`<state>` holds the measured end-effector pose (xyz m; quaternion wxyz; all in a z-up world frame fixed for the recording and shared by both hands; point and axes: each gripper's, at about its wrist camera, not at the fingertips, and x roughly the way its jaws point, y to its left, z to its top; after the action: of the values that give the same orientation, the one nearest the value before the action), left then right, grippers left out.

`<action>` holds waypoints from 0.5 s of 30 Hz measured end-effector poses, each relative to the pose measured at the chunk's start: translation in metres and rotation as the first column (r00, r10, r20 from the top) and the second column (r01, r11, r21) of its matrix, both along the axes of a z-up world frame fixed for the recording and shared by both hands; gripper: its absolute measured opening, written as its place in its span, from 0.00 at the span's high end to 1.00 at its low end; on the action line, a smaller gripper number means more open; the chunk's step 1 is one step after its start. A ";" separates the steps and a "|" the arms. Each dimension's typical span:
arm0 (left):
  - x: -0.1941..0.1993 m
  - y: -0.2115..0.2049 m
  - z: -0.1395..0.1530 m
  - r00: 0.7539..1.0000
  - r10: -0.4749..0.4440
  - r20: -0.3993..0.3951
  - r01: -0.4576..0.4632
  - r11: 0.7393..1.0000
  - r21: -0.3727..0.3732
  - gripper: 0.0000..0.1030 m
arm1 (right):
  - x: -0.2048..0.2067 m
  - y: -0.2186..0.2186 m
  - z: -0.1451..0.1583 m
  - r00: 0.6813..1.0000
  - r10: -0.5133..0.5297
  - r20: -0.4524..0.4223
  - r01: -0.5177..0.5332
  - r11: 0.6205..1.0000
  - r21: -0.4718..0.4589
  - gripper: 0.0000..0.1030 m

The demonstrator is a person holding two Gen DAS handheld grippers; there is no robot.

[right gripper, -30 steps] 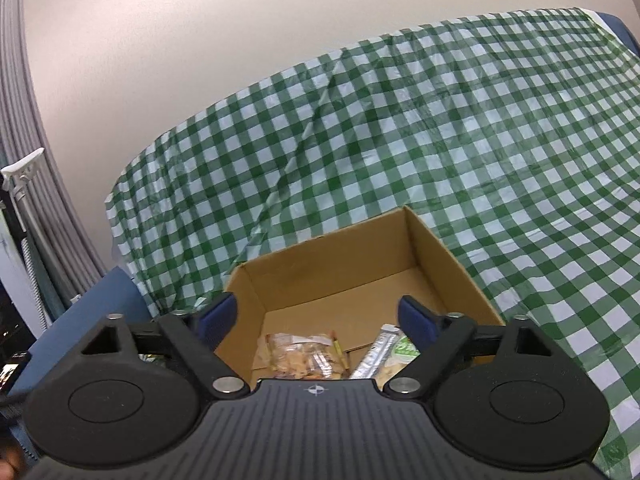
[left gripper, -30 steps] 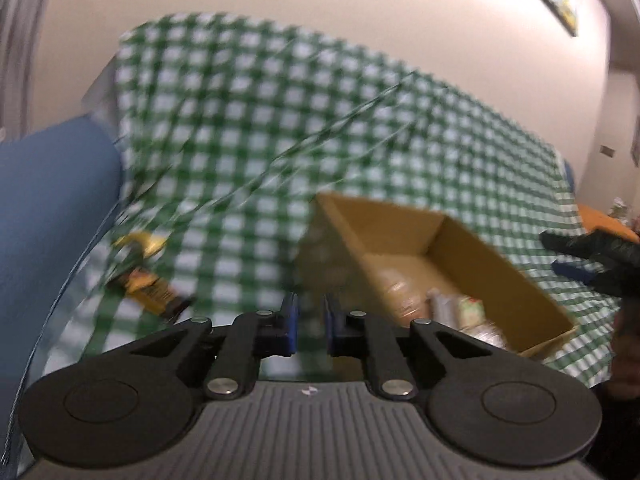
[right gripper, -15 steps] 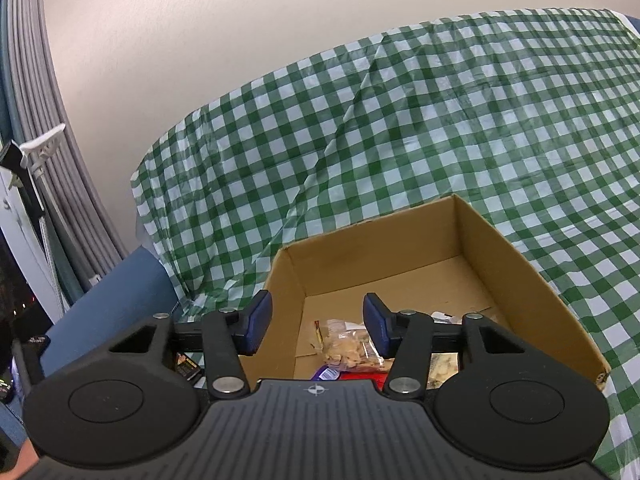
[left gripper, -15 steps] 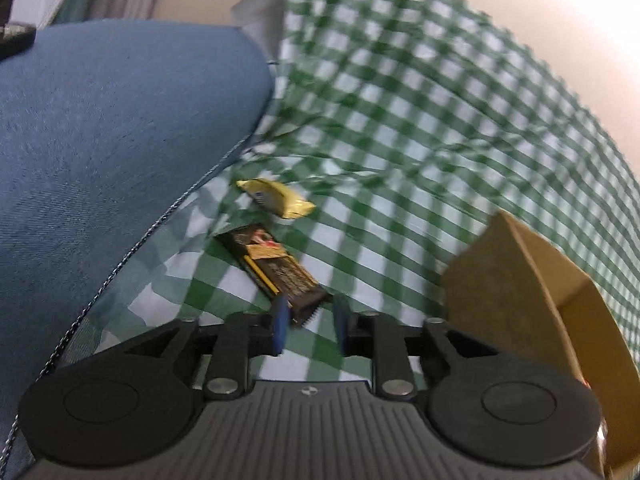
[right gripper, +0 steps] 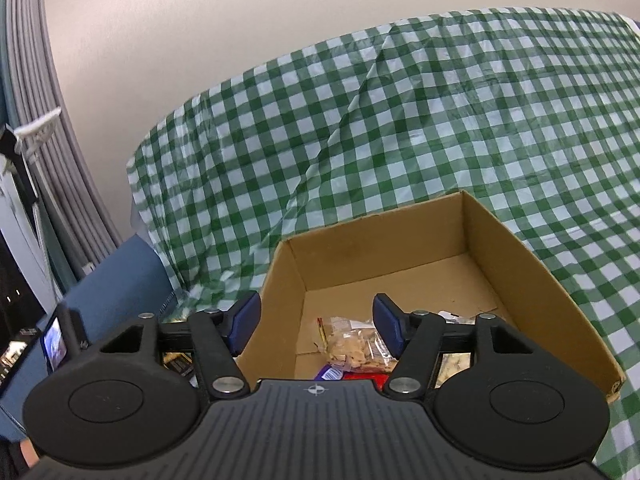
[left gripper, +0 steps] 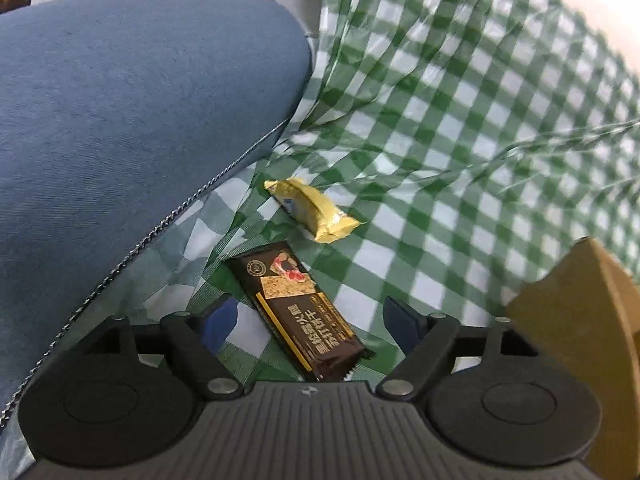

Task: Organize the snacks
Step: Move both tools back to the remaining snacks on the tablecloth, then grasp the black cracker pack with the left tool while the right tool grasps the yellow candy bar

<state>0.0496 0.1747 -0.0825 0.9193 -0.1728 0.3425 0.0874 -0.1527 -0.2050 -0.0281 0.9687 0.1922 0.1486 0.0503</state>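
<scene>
Left tongs (left gripper: 306,326) have just been opening, spread wide around the dark snack bar (left gripper: 298,312) without touching it, beside the cardboard box (right gripper: 500,240). Right tongs (right gripper: 316,322) have just been opening, empty above the box.

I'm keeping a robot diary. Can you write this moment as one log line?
left gripper: just opened, straddling black snack bar, not gripping | yellow candy: on checked tablecloth | right gripper: open, empty, over cardboard box
</scene>
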 end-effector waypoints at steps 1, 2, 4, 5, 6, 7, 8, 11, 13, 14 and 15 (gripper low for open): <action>0.004 -0.001 -0.002 1.000 0.004 -0.011 -0.004 1.000 -0.001 0.18 | 0.001 0.002 0.001 1.000 -0.004 0.001 0.004 1.000 -0.020 0.38; 0.007 -0.003 -0.005 1.000 0.013 -0.022 -0.013 1.000 0.006 0.18 | 0.003 0.005 0.001 1.000 -0.005 -0.001 0.005 0.999 -0.039 0.38; 0.015 -0.008 -0.009 0.998 0.029 -0.050 -0.027 0.999 0.025 0.18 | 0.007 0.007 0.001 1.000 -0.004 -0.016 0.003 0.998 -0.068 0.38; 0.018 -0.009 -0.011 0.997 0.028 -0.065 -0.027 0.999 0.019 0.18 | 0.010 0.009 0.001 1.000 -0.004 -0.026 0.002 0.996 -0.084 0.38; 0.020 -0.010 -0.013 0.997 0.033 -0.076 -0.032 0.999 0.016 0.18 | 0.013 0.010 0.003 0.999 0.000 -0.039 -0.004 0.995 -0.096 0.38; 0.022 -0.011 -0.015 0.995 0.042 -0.087 -0.040 0.999 0.026 0.18 | 0.018 0.011 0.004 0.999 0.009 -0.053 -0.014 0.995 -0.102 0.38; 0.024 -0.013 -0.016 0.994 0.047 -0.099 -0.043 0.998 0.042 0.18 | 0.022 0.013 0.006 0.998 0.024 -0.061 -0.030 0.994 -0.102 0.38; 0.025 -0.014 -0.018 0.992 0.060 -0.112 -0.053 0.997 0.063 0.19 | 0.046 0.023 0.019 0.992 0.082 -0.099 -0.092 0.990 -0.107 0.39; 0.025 -0.016 -0.019 0.991 0.062 -0.122 -0.051 0.994 0.092 0.25 | 0.070 0.040 0.037 0.984 0.145 -0.107 -0.158 0.979 -0.127 0.44; 0.024 -0.016 -0.018 0.990 0.073 -0.121 -0.060 0.992 0.113 0.42 | 0.083 0.050 0.047 0.979 0.172 -0.108 -0.186 0.973 -0.137 0.46; 0.022 -0.016 -0.018 0.990 0.080 -0.116 -0.065 0.990 0.126 0.55 | 0.097 0.060 0.056 0.974 0.200 -0.111 -0.215 0.966 -0.144 0.48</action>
<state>0.0720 0.1588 -0.1000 0.9020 -0.1231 0.3849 0.1519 -0.0555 -0.1447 0.0282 0.9620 0.1016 0.2174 0.1305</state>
